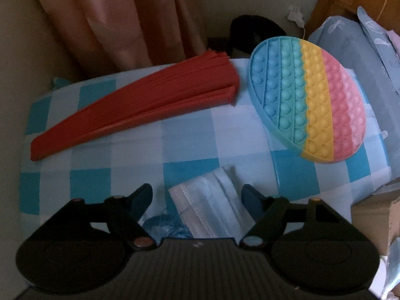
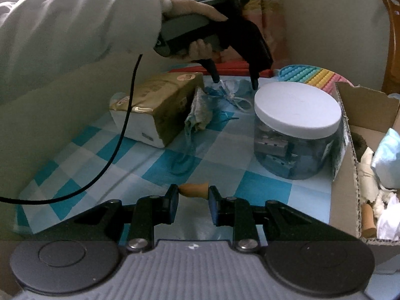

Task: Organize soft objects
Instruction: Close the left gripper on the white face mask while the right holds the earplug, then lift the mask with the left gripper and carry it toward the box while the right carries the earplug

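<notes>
A pale blue face mask (image 1: 207, 200) lies folded on the blue-and-white checked cloth (image 1: 175, 145). My left gripper (image 1: 197, 195) points down over it, open, one finger on each side and neither pad pressing on it. In the right wrist view the left gripper (image 2: 235, 81) hangs over the same spot at the far end of the cloth, held by a hand in a white sleeve (image 2: 75, 25). My right gripper (image 2: 193, 193) is near the cloth's front edge, shut on a small orange-brown piece (image 2: 197, 190) pinched between its pads.
A red folded stack (image 1: 140, 105) and a rainbow bubble pad (image 1: 307, 100) lie beyond the mask. Crumpled blue plastic (image 1: 162, 225) sits beside it. Also here are a tissue pack (image 2: 160, 105), a rumpled cloth (image 2: 200, 110), a white-lidded jar (image 2: 297, 130) and a cardboard box (image 2: 350, 150) with soft items.
</notes>
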### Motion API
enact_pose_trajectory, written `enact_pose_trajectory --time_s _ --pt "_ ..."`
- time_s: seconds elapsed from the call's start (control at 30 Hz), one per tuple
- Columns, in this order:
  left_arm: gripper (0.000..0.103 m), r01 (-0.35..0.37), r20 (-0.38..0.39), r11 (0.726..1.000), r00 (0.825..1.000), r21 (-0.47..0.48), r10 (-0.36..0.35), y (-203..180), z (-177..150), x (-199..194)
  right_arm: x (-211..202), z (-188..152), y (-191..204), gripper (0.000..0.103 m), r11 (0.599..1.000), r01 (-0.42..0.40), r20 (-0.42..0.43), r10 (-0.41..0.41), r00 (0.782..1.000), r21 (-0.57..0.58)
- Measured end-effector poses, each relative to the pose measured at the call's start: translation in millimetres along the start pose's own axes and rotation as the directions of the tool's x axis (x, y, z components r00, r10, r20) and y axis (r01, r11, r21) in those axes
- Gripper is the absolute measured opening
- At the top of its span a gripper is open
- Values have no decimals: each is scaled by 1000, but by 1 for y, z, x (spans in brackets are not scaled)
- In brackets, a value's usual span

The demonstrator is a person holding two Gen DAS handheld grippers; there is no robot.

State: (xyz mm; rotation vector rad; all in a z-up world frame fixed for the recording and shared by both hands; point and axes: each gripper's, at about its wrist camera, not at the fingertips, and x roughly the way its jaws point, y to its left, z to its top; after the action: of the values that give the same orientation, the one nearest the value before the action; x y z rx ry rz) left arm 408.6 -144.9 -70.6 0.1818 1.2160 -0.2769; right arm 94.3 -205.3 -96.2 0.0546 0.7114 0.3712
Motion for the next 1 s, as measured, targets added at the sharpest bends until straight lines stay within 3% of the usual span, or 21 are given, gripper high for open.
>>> enact_pose_trajectory --time_s 0.33,0.4,0.6,1.0 --pt "65 -2 -11 1000 1000 15 3 -9 -1 4 1 1 -1 30 1000 -10 0 10 1000 9" --pt "57 -2 -13 1000 1000 15 3 -9 0 3 0 1 0 30 1000 -10 -1 10 1000 5" --pt "48 -9 3 1000 1000 -10 9 -6 0 0 -3 1 0 30 1000 -4 4 4 1000 10" --pt "47 9 96 1000 995 -9 -8 -5 0 -46 -16 9 2 30 1000 28 14 -28 1000 -7"
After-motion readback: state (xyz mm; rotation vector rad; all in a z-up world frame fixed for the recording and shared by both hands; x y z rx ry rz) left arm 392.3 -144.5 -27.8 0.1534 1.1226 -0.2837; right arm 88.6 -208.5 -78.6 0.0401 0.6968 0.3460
